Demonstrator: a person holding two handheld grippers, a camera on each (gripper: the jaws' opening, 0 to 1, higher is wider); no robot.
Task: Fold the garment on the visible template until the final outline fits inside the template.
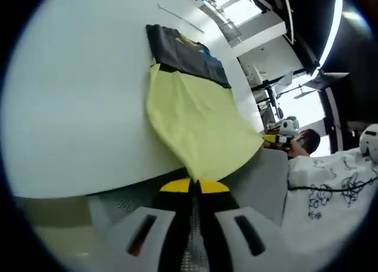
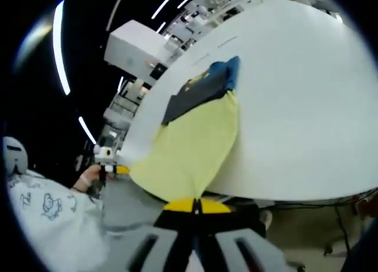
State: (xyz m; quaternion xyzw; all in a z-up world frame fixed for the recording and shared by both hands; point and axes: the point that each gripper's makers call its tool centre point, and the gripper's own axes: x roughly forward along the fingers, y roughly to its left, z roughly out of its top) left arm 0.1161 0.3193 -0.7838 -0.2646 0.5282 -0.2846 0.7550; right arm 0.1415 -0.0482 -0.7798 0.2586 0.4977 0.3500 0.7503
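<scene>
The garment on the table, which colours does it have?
The garment is pale yellow with a dark grey far part; clearest in the left gripper view.

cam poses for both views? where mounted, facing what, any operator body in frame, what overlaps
Left gripper view: rides the left gripper, shut on the yellow garment hem, facing across the white table; the person's printed sleeve and the other gripper show at right.
Right gripper view: rides the right gripper, shut on the same hem, facing across the table; sleeve and hand at left.
Shared: garment, its dark far end, table, person.
</scene>
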